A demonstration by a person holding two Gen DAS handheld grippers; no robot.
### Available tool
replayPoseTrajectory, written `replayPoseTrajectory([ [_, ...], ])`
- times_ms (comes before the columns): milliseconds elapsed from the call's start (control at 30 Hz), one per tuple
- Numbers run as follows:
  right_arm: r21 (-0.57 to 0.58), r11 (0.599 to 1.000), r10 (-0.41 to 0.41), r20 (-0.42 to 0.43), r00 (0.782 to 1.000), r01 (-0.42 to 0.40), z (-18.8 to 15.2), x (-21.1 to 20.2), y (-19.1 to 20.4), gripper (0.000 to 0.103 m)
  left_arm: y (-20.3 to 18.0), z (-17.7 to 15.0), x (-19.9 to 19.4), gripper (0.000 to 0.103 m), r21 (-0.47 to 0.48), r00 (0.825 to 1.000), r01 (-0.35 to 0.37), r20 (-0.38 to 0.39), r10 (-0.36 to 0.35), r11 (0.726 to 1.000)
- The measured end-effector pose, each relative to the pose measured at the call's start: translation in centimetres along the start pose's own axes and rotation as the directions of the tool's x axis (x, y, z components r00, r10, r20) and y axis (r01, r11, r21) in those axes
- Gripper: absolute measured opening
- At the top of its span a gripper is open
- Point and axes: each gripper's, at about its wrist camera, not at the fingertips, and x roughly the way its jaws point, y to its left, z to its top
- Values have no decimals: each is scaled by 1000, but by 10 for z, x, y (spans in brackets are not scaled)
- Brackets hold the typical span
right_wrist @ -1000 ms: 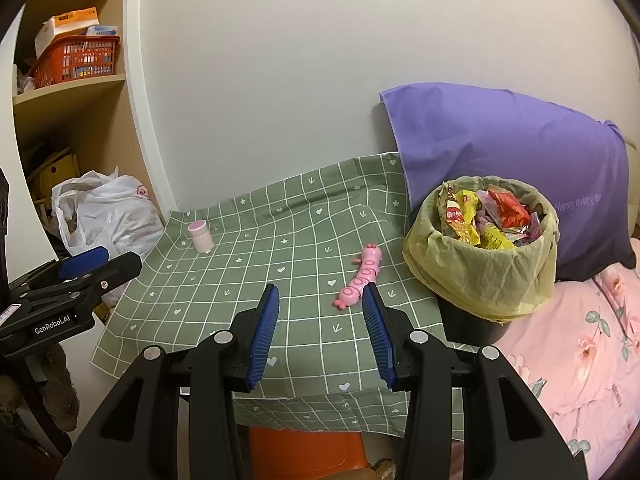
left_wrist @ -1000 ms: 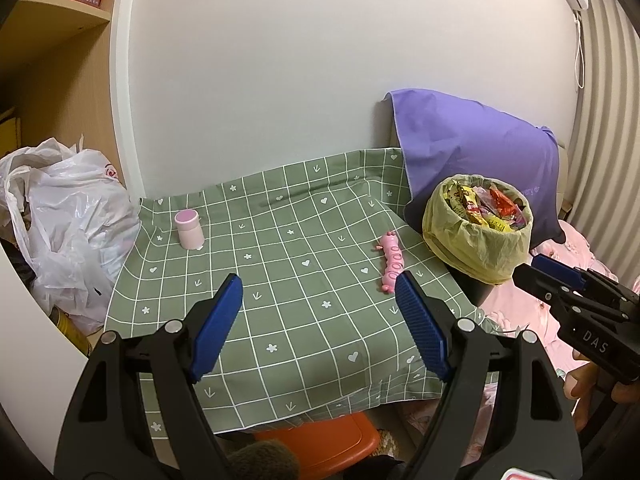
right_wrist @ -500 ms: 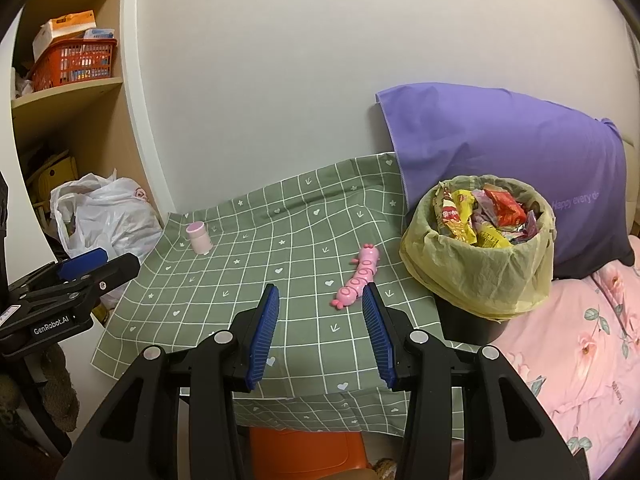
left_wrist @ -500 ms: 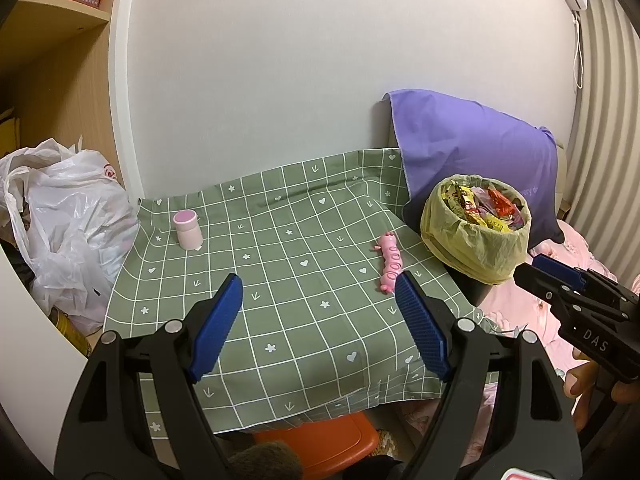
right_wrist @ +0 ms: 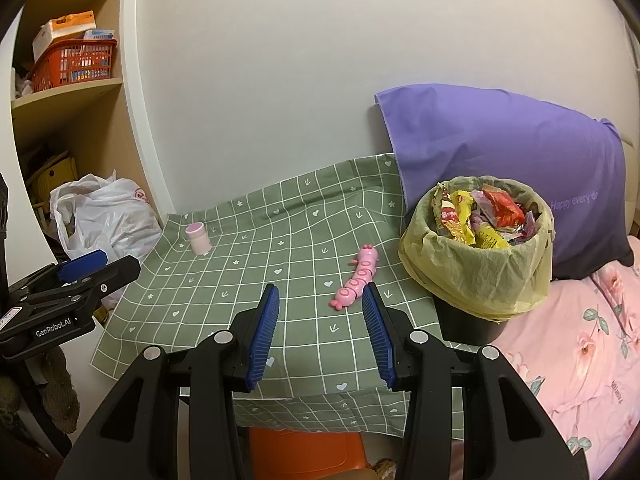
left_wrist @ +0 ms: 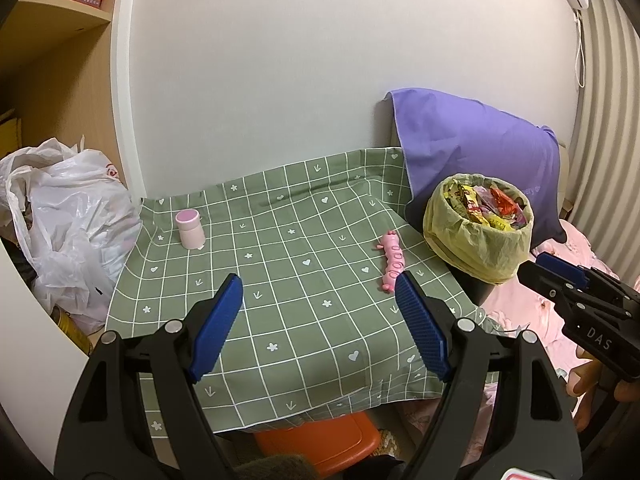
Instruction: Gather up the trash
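Left gripper [left_wrist: 320,312]: its blue-padded jaws stood wide apart over the near half of the green checked tablecloth [left_wrist: 280,264], with nothing between them and no contact with any object. Right gripper [right_wrist: 320,320]: its jaws were parted more narrowly, also empty and touching nothing; in its own view the pink caterpillar toy [right_wrist: 358,278] lay on the cloth just beyond the fingertips, slightly toward the right finger.

The task's receptacle, a dark bin lined with a yellow-green bag [right_wrist: 476,256], stood at the right edge of the table, just beside the cloth and in front of a purple pillow [right_wrist: 512,160]. It was filled to the rim with crumpled snack wrappers [right_wrist: 480,216] in yellow, red and pink. In the left wrist view the same bin [left_wrist: 476,232] appeared beyond the right finger, with the toy [left_wrist: 392,260] between that finger and the bin.

A small pink lidded jar [left_wrist: 190,227] stood upright at the far left corner of the cloth, well apart from both tools. A white plastic bag [left_wrist: 72,216] sat left of the table, and a pink floral bedspread [right_wrist: 580,340] lay to the right.
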Motion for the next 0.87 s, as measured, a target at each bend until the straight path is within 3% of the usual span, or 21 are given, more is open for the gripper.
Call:
replayPoseTrajectory([
  [567,4,1000,-2,-33,999,2,-1,16,2,41,12,-2,11,75,-16,1000,-15,-18,14,1000],
  [733,-12,1000,-11,-52,999,10,4,36,-1,41,24,-7,36,75,-51,995,17,-99,-22,999],
  [867,-59,998,23,-83,996,-28,16,86,2,43,58,-12,90,75,-119,984,-56,-176,35,991],
])
